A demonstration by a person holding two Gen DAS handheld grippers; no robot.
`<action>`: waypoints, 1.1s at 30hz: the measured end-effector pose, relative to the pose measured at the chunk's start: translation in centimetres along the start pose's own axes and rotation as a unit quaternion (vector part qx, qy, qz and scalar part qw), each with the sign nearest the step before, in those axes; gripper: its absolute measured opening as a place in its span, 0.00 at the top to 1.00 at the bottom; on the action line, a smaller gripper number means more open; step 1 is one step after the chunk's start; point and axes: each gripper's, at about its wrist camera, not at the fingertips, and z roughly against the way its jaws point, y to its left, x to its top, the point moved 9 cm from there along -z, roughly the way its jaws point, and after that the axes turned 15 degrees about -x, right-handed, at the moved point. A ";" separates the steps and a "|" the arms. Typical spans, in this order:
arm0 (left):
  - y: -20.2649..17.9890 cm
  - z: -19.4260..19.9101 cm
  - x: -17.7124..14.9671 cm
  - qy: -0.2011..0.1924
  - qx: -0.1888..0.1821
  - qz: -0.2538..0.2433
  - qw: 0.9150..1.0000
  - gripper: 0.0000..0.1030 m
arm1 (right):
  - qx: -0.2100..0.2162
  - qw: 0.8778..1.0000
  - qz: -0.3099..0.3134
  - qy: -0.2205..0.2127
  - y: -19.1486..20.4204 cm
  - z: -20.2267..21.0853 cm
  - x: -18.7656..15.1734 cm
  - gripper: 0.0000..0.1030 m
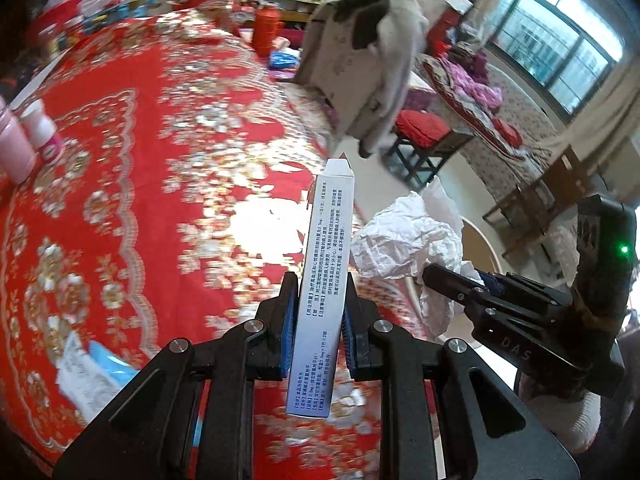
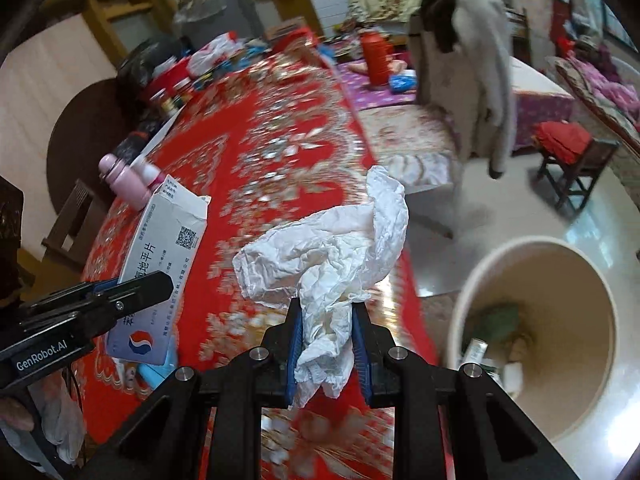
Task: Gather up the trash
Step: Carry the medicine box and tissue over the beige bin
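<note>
My left gripper is shut on a flat white medicine box, held upright above the red floral tablecloth. The box also shows in the right wrist view, with the left gripper on it. My right gripper is shut on a crumpled white tissue, held above the table's right edge. The tissue also shows in the left wrist view, with the right gripper on it. A cream trash bin stands on the floor to the right, with some trash inside.
A pink bottle and a small white jar stand at the table's left. A light blue packet with paper lies near the front. A coat-draped chair, a red thermos and a stool with a red cushion stand beyond.
</note>
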 end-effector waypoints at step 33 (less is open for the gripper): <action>-12.2 -14.3 -1.8 0.094 -0.055 -0.072 0.991 0.83 | -0.093 0.985 -0.138 0.050 -19.1 0.3 -6.1 0.79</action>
